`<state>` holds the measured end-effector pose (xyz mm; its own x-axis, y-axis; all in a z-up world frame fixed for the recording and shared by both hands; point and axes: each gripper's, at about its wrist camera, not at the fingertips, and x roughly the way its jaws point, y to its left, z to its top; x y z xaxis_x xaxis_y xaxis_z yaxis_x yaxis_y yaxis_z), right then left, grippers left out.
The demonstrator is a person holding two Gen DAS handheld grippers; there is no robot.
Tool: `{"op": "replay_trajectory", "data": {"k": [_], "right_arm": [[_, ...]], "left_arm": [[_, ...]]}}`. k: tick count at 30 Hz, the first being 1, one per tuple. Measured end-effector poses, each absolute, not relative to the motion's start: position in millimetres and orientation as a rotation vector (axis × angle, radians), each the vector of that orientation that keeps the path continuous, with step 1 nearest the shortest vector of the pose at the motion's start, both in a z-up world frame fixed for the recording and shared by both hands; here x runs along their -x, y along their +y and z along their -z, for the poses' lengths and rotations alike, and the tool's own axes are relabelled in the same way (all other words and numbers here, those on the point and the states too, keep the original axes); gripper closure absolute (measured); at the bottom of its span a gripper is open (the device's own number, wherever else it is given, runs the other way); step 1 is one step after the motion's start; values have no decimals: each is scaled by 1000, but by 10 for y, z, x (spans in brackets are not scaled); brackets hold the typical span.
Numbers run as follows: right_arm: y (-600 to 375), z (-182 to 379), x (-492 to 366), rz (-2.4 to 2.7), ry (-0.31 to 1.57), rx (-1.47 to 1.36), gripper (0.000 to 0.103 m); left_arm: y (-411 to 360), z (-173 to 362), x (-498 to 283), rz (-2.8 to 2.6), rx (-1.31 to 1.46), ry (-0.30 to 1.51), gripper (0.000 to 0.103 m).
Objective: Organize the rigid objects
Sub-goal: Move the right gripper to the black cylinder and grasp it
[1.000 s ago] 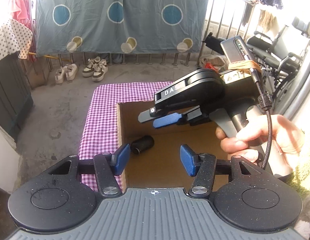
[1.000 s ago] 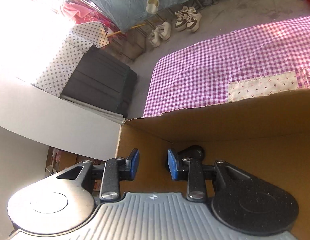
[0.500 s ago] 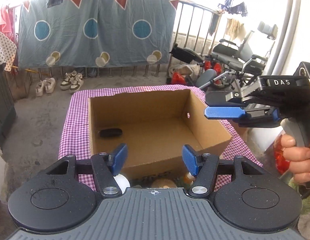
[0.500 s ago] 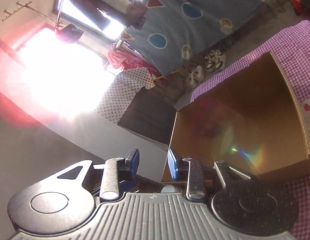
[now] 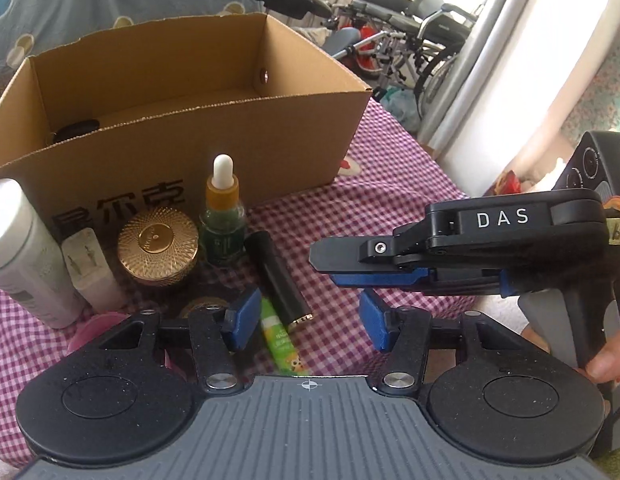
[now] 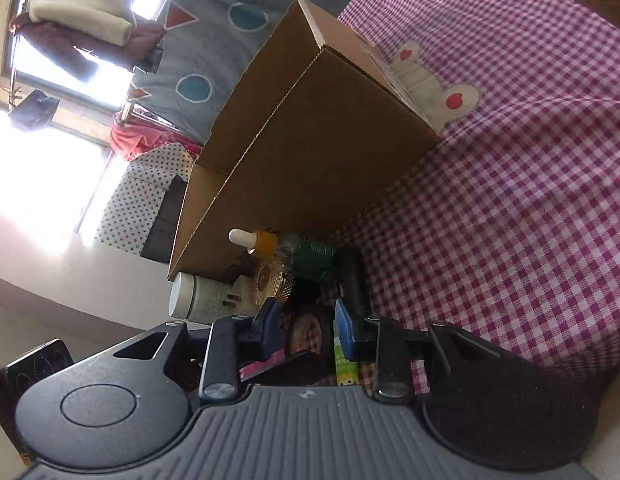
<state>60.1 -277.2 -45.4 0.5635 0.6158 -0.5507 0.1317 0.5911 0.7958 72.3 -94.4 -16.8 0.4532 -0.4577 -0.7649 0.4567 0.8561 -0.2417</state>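
Observation:
A cardboard box [image 5: 214, 128] stands on the checked cloth with a small black item [image 5: 76, 129] inside at its left. In front of it are a white bottle [image 5: 18, 252], a white plug [image 5: 88, 268], a gold-lidded jar [image 5: 158, 246], a green dropper bottle [image 5: 223, 216], a black tube [image 5: 276, 276] and a green stick [image 5: 280, 340]. My left gripper [image 5: 306, 320] is open and empty above the green stick. My right gripper [image 6: 306, 328] is open and empty, turned sideways to the right of the items; it also shows in the left wrist view [image 5: 349, 268].
The purple checked tablecloth [image 5: 389, 200] spreads to the right of the box. A pink item [image 5: 90, 332] lies at the near left under my left gripper. Wheelchairs [image 5: 409, 32] and a railing stand beyond the table.
Both grippers have pulled back from inside the box to the near side of the table. The row of items in front of the box has come into view. The right gripper has opened wider.

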Motion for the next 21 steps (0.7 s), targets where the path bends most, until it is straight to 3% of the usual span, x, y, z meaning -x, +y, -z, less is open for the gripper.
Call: {"op": "replay_trajectory", "data": {"k": [21], "right_arm": [[-2924,1029,-979,-328,1041,-1011,70]], "left_arm": [[-1195,485,-1012,564,-44,1079,52]]}}
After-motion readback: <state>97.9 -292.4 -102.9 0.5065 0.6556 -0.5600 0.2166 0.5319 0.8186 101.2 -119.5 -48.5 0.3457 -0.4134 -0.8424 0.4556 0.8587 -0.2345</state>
